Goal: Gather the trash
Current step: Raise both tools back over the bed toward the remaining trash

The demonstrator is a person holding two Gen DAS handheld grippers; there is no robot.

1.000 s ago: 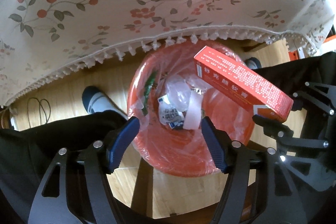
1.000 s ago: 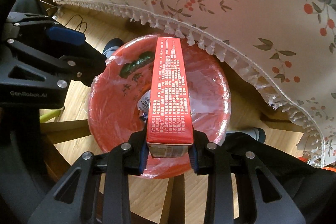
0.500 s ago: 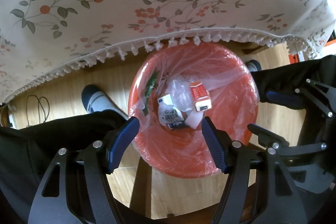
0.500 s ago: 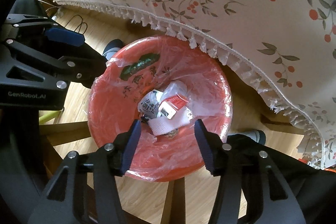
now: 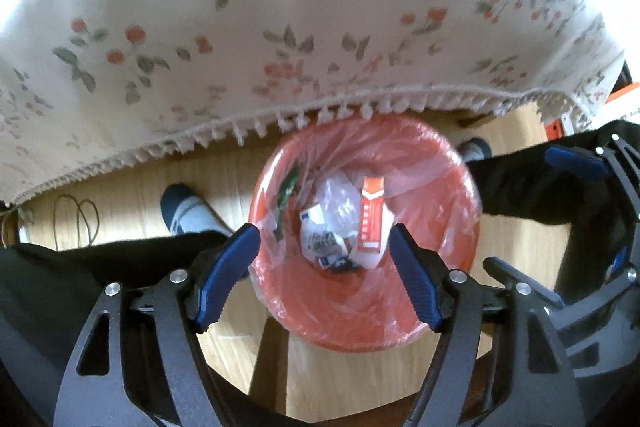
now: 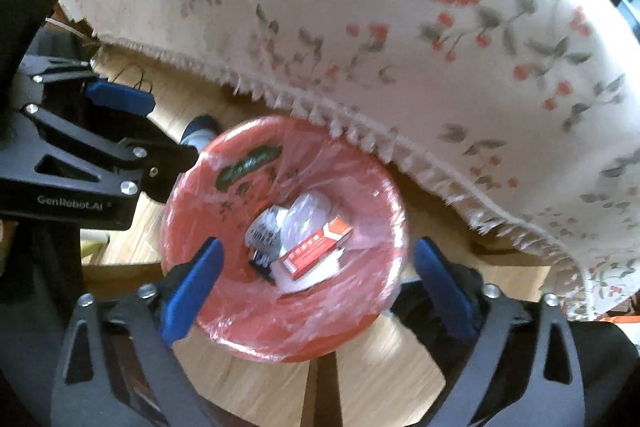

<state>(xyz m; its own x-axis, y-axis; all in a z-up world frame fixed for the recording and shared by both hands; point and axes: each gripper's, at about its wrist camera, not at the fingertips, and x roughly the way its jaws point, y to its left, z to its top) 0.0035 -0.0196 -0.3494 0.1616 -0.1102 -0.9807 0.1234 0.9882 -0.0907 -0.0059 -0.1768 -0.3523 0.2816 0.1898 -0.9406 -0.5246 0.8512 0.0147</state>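
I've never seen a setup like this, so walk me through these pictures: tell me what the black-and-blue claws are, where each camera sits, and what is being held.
The claws are two hand-held grippers; a person carries one in each hand, and each has a fisheye camera looking down along its fingers. One picture comes from the left gripper, the other from the right gripper. Both look down into a red bin lined with a clear bag, standing on a wooden floor beside a flowered tablecloth. In the bin lie a red box and wrappers. Both grippers have just been opening, with nothing between their fingers, so nothing is held. The person's sock shows beside the bin.
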